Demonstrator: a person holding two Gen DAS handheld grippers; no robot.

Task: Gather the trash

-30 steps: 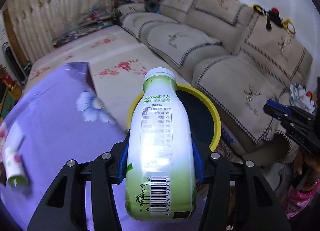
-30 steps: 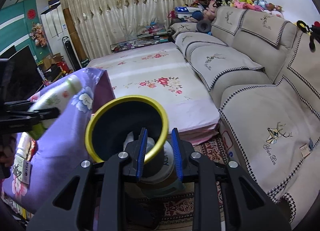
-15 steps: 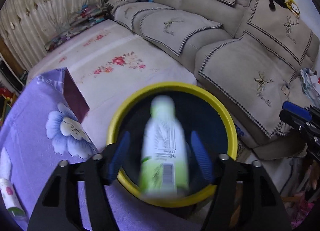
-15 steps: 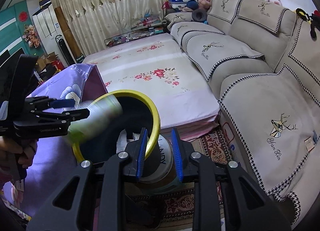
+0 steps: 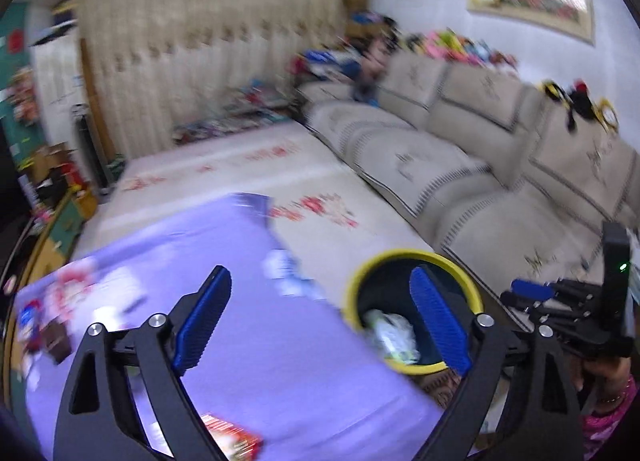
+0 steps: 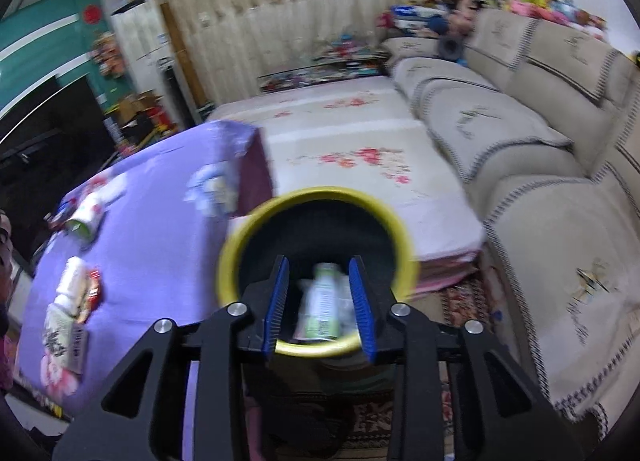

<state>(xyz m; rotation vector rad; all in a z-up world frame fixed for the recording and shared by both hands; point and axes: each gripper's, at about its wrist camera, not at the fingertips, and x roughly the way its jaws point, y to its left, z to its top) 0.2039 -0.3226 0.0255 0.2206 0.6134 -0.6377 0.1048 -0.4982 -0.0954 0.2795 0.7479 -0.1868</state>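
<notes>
The green-and-white bottle [image 6: 320,313] lies inside the yellow-rimmed bin [image 6: 320,192], on top of other trash. In the left wrist view the same bin [image 5: 412,255] stands beside the purple-clothed table [image 5: 280,361], and the bottle [image 5: 390,335] is a blur within it. My left gripper [image 5: 320,277] hangs above the table's edge, jaws opening wide, nothing between them. My right gripper [image 6: 319,273] hovers over the near side of the bin's mouth, jaws opening slightly. Its pads touch neither rim nor bottle. From the left it shows as the right gripper [image 5: 528,293] just right of the bin.
More litter lies on the purple cloth: a paper cup [image 6: 82,221], snack packets [image 6: 78,293], a carton [image 6: 66,337], a red wrapper [image 5: 230,433]. A floral mattress [image 6: 360,149] and a beige sofa [image 6: 540,181] lie behind the bin. A hand [image 5: 600,381] holds the right gripper.
My left gripper let go of the bottle, which fell into the bin, then rose and swung away with its jaws spreading. The right gripper came off the bin's rim and widened a little.
</notes>
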